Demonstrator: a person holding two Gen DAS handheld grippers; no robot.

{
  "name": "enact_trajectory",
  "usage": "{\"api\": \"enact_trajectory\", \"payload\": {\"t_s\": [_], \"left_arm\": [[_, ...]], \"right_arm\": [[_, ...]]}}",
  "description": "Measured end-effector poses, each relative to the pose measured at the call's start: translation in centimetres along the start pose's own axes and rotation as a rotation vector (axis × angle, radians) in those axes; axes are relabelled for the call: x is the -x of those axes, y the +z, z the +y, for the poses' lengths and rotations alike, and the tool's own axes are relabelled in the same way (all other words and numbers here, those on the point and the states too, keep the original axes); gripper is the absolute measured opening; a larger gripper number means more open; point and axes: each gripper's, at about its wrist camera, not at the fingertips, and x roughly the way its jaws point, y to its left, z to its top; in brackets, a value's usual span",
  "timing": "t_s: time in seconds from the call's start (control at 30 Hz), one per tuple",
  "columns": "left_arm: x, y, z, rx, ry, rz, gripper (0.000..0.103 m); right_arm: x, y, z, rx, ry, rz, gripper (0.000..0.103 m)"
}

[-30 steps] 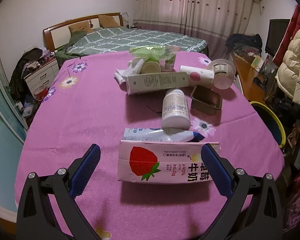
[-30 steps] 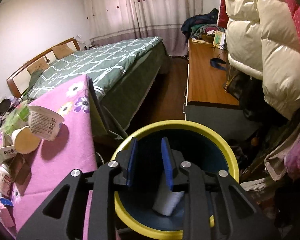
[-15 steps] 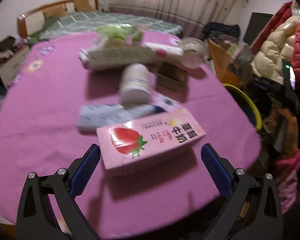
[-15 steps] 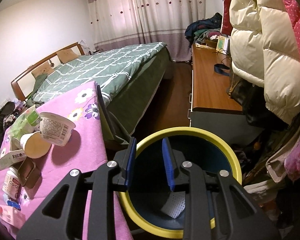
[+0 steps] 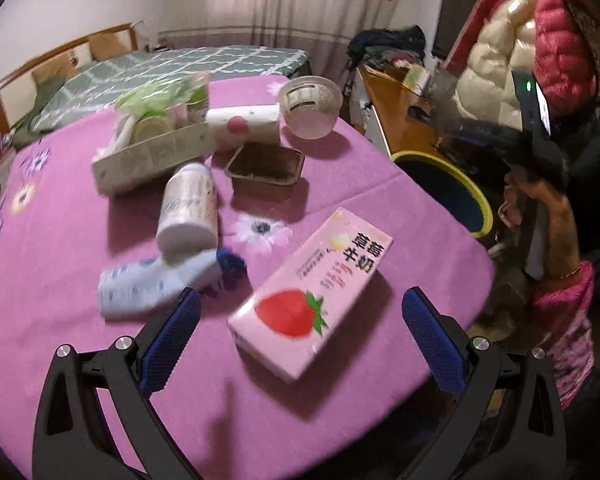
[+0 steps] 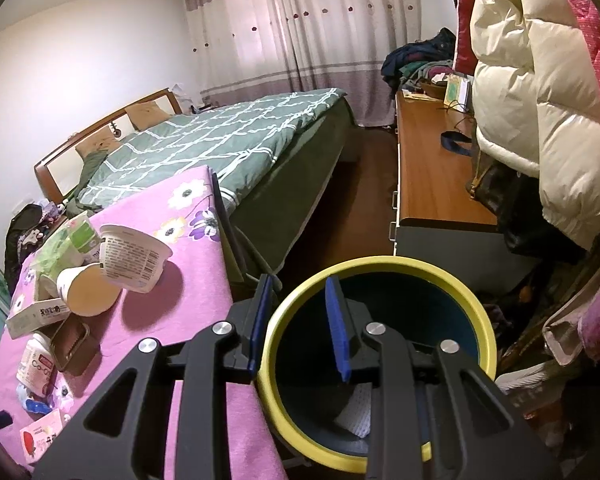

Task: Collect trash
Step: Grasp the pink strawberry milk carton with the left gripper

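bottle (image 5: 188, 210) beside strawberry carton (image 5: 312, 294)

The table (image 5: 60, 240) wears a magenta cloth with white and purple flowers. The milk carton (image 5: 312, 292) is pink with a red strawberry. The bin (image 6: 380, 268) has a yellow rim, dark blue inside. The bed (image 6: 228, 140) is green with white lattice lines.

Green bed (image 6: 228, 144), curtains (image 6: 300, 28), puffy coats (image 6: 540, 80)

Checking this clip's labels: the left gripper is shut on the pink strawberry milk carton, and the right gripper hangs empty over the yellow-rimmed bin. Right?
Not quite. In the left wrist view the left gripper is open, its fingers clear of the strawberry milk carton lying on the table. The right gripper does hang empty over the yellow-rimmed bin.
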Motion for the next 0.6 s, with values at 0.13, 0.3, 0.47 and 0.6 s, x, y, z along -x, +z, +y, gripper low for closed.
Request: {"api": "enact_trajectory", "payload": {"t_s": [0.13,0.3,0.47,0.6], "left_arm": [[-2.3,0.8,-0.5,-0.050,-0.054,0.050,0.099],[-4.5,1.5,-1.2,-0.089,-0.089,0.092,0.089],[-5.9,2.1,-2.0,-0.108,-0.081,0.123,0.073],[-7.1,2.8,-2.6,-0.095,-0.097,0.148,0.053]], "right_arm": [[0.0,0.1,0.2,0.005,0.009,0.001,0.027],[-0.1,0.3,0.1,0.011,0.014,-0.001,0.027],[-0.1,0.3,0.0,0.005,0.019,0.001,0.027],[0.0,0.2,-0.5,-0.002,0.024,0.002,0.027]]}}
